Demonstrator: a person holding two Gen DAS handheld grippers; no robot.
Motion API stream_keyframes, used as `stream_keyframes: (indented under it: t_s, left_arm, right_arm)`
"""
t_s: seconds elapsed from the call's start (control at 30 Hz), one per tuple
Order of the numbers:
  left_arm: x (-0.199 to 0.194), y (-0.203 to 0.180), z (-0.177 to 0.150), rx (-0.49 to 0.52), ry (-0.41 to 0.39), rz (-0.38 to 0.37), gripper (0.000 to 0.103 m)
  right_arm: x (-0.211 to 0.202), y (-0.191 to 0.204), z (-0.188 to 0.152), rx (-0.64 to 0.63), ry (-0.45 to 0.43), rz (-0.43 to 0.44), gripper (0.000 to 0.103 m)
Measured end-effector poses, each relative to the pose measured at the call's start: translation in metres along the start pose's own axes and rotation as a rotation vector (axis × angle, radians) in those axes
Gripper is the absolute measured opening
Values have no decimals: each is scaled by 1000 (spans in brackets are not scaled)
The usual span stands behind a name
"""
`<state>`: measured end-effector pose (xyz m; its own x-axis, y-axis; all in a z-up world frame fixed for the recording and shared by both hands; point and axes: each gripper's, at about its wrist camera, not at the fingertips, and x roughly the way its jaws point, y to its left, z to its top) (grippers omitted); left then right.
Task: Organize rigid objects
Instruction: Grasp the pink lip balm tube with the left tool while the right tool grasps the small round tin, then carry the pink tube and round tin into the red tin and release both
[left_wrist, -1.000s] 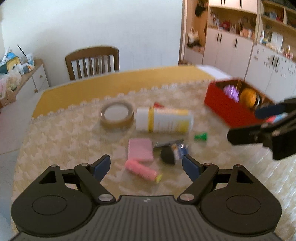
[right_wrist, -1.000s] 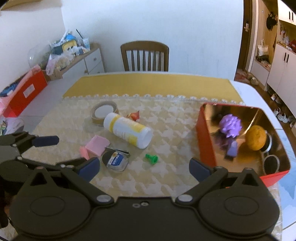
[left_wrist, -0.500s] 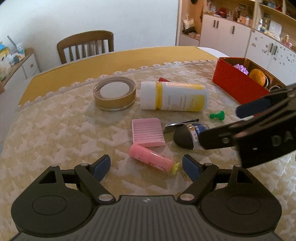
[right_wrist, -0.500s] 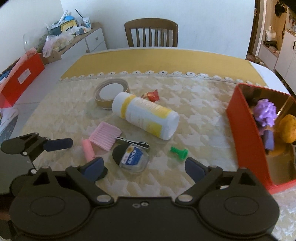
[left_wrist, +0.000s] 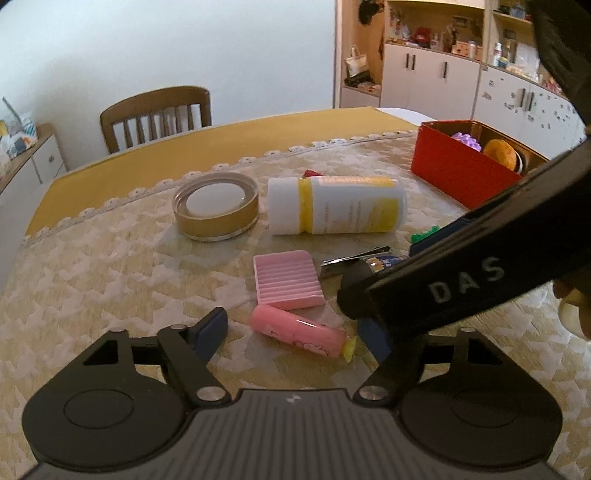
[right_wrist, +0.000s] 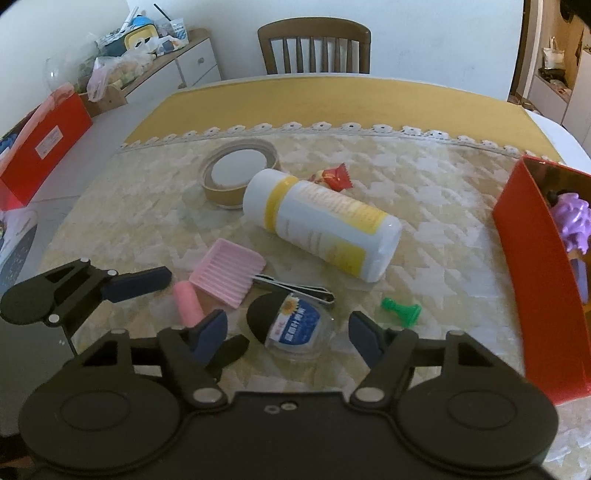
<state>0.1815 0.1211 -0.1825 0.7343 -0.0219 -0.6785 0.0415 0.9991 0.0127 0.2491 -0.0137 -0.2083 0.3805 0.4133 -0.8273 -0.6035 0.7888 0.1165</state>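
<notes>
Both hand-held grippers gape (left (left_wrist: 295, 338), right (right_wrist: 286, 334)); the pink tube (left_wrist: 299, 336) lies crosswise, yellow tip rightward on the tabletop (left_wrist: 110, 280).

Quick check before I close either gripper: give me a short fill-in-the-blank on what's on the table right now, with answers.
1. The white and yellow bottle is lying on its ____.
2. The pink tube lies between the fingers of the ____ gripper.
3. The purple toy sits inside the ____ box.
4. The right gripper has its jaws ____ around the round black and clear case.

Answers: side; left; red; open
</notes>
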Motion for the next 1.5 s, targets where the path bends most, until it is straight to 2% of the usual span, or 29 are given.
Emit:
stream_keyframes:
  t_s: [0.07,0.23,0.33,0.7,1.03,1.27,1.5]
  left_arm:
    - [0,-2,0,12,-5,-9,67]
    - [-2,-6,-1,26,-9,-14,59]
    - [-3,-8,-1,23,-5,-2,59]
    - [-15,-11,-3,-13,15,26,59]
    - [-39,-25,14,-48,-5,21,59]
    - [-60,-44,41,-70,-40,-14,59]
    - [-73,-70,70,-75,-67,-58,59]
  right_arm:
    - [1,0,0,8,2,6,67]
    - [3,3,2,-2,6,6,60]
    - [4,5,2,-8,5,-4,54]
    - [-9,2,-2,1,-17,0,53]
    - [-61,-18,-5,24,-93,1,53]
    - [-112,-44,-8,19,-145,-11,53]
    - [-144,-80,-11,56,-180,-40,53]
